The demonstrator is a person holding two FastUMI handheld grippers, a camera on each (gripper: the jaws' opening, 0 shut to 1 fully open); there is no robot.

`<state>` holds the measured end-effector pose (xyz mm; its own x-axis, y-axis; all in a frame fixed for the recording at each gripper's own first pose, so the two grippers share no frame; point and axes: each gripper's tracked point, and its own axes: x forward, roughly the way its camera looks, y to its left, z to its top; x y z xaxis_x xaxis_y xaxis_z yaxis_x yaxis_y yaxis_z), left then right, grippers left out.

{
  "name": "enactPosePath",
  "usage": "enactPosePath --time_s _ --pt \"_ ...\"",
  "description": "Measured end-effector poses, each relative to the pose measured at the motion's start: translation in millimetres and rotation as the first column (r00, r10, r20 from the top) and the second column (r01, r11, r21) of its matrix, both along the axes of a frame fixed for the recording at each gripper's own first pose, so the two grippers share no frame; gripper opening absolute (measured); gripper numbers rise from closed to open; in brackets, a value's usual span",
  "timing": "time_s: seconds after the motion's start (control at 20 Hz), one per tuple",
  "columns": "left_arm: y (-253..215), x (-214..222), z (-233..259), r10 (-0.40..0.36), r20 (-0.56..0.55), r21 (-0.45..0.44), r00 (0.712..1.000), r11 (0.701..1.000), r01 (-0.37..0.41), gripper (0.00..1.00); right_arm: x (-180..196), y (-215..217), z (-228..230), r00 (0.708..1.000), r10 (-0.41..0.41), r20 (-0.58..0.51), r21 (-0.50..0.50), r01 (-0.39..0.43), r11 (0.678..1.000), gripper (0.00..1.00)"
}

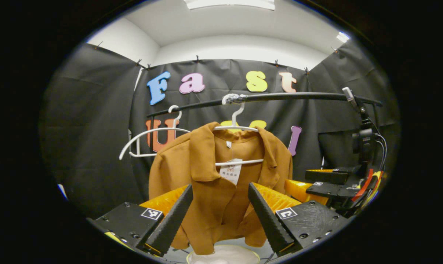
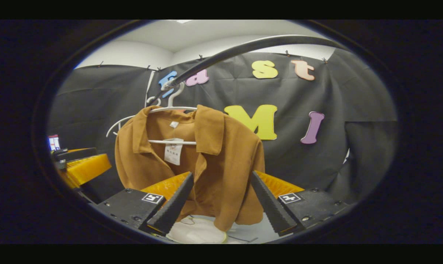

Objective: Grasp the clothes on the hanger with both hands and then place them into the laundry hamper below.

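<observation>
Shirt (image 1: 214, 183) hangs straight ahead of both my hand-held grippers, long axis vertical, on a white hanger (image 1: 239, 129) under the rail (image 1: 298, 96). Left hand-held gripper (image 1: 220, 216) and right hand-held gripper (image 2: 221, 207) are spread wide, grasping nothing; neither looks clearly nearer. Hamper (image 1: 225, 255) sits below. Paper tag (image 1: 231, 170) writing is unreadable.

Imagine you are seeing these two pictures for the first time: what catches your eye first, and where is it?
A brown shirt hangs on a white hanger from a dark rail, centre of both views. A second white hanger, bare, hangs to its left. Below the shirt's hem sits a white laundry hamper, and both grippers' fingers stand spread before the cloth.
</observation>
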<state>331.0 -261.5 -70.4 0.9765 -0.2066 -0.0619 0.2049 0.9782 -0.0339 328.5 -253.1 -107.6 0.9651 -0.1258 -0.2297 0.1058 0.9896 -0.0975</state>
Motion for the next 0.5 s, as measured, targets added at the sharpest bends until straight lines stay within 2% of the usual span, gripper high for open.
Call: enactPosePath --time_s 0.1,0.15,0.25,0.3,0.35,0.4,0.5 --pt "-2.8 28.8 -8.6 0.013 -0.037 -0.044 0.999 0.999 -0.014 0.92 6.5 -3.0 -1.4 1.0 0.002 -0.004 0.004 -0.002 1.0 1.0" --pt "-4.2 40.9 -11.9 0.015 -0.054 -0.072 0.998 0.997 -0.019 1.0 8.4 -3.8 -3.0 1.0 0.003 -0.009 0.0 -0.003 1.0 1.0" --pt "-3.6 62.2 -21.1 0.031 -0.089 -0.102 0.996 0.994 -0.04 1.0 13.7 -6.3 -4.6 1.0 0.002 -0.013 -0.007 -0.002 1.0 0.99" --pt "-0.4 72.2 -25.3 0.05 -0.106 -0.113 0.993 0.992 -0.062 0.97 15.8 -6.0 -3.5 1.0 0.005 -0.014 -0.005 -0.005 1.0 0.97" --pt "4.1 80.5 -26.3 0.068 -0.099 -0.115 0.993 0.99 -0.08 1.0 18.5 -5.4 -5.3 1.0 0.01 -0.015 -0.004 -0.01 1.0 1.0" --pt "11.4 89.2 -26.2 0.103 -0.093 -0.111 0.99 0.987 -0.113 1.0 21.3 -4.8 -6.8 1.0 0.011 -0.017 -0.007 -0.011 1.0 0.97" --pt "19.4 97.6 -31.5 0.135 -0.098 -0.101 0.986 0.984 -0.145 1.0 27.3 -4.5 -8.5 1.0 0.015 -0.023 -0.007 -0.015 1.0 1.0"
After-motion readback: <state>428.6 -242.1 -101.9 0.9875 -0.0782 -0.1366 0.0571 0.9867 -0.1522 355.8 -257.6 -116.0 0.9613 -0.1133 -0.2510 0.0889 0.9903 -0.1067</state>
